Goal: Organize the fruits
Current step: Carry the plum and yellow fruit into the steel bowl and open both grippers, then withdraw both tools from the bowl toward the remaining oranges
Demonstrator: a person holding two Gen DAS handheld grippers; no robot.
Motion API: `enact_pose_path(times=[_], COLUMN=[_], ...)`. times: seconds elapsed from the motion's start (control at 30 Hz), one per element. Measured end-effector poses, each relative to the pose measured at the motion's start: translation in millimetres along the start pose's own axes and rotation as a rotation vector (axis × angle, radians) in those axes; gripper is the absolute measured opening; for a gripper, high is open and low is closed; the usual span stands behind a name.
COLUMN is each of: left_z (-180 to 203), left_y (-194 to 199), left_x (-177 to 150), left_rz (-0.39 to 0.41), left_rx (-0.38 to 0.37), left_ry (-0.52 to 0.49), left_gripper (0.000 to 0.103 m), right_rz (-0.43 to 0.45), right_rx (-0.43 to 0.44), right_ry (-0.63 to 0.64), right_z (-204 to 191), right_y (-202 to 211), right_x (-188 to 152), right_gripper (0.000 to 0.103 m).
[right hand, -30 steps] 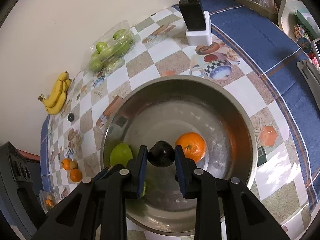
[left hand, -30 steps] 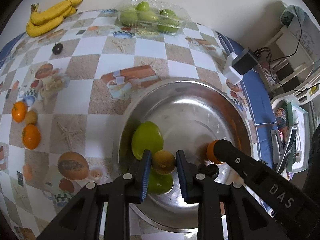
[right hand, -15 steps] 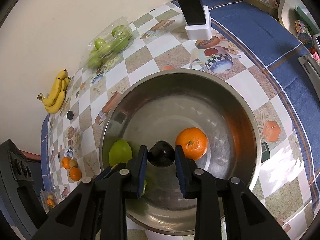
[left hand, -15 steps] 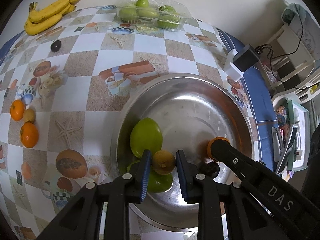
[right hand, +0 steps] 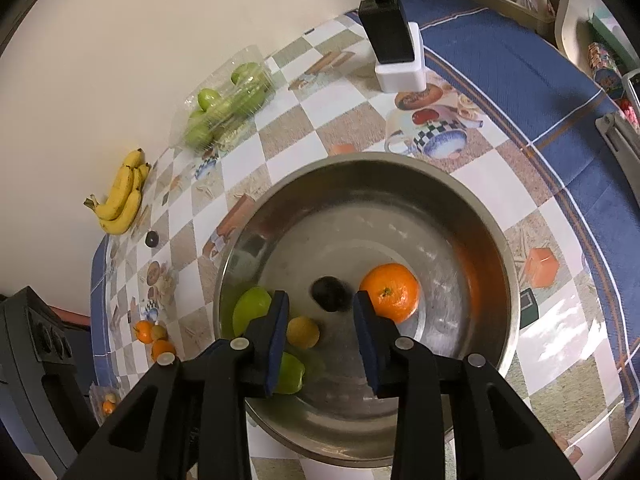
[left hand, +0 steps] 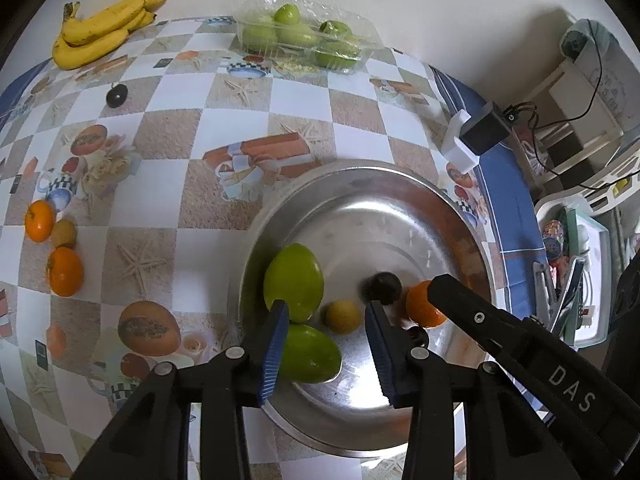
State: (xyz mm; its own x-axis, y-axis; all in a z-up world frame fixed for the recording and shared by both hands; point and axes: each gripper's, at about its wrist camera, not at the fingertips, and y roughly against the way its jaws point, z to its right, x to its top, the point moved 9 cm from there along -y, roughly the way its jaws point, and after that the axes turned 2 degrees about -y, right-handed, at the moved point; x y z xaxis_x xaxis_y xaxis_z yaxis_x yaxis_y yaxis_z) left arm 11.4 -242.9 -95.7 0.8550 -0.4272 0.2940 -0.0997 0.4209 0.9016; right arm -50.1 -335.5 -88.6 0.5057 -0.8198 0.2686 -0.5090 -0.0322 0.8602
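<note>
1. two grippers over the steel bowl – left gripper and right gripper, both with jaws spread and nothing between the pads.
2. yellow-brown fruit lies on the bowl floor in line with the left gripper's gap, not touched by either pad.
3. dark plum sits on the bowl floor just ahead of the right gripper's tips – slightly blurred, looks apart from the pads.
4. orange rests beside the plum, next to the right gripper's right finger.
5. two green mangoes lie at the bowl's left side, touching each other.
6. on the checked tablecloth, well apart from the bowl: bananas, a clear tray of green fruit, another dark plum, two oranges with a small brown fruit between.
</note>
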Motion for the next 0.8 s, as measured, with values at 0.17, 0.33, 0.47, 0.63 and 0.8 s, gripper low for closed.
enact_pose_path(times=[0.17, 0.33, 0.47, 0.63, 0.8], left_z=[-12.6, -32.7, -57.3, -89.8, -112.8], left_y=[1.4, 4.8, 14.0, 28.2, 39.0], left_x=[1.6, 3.4, 7.3, 12.2, 15.8], left_rz=[-0.002, 0.002, 0.029, 0.068, 0.097], left_rx=[0.020, 0.051, 0.084, 0.148, 0.175], left_ry=[0.031, 0.075, 0.139, 0.183, 0.232], left_gripper=[0.044, 0.044, 0.044, 0.044, 0.044], right_rz=[-0.003, -0.013, -0.018, -0.022, -0.021], right_rx=[-0.002, -0.003, -0.005, -0.004, -0.004], right_ry=[-0.007, -0.004, 0.007, 0.026, 0.052], right_z=[2.4, 2.3, 0.2, -4.5, -11.1], right_y=[-0.4, -2.5, -3.5, -4.5, -4.1], right_x=[0.1, -1.1, -2.7, -4.3, -6.3], right_gripper=[0.034, 0.034, 0.034, 0.034, 0.034])
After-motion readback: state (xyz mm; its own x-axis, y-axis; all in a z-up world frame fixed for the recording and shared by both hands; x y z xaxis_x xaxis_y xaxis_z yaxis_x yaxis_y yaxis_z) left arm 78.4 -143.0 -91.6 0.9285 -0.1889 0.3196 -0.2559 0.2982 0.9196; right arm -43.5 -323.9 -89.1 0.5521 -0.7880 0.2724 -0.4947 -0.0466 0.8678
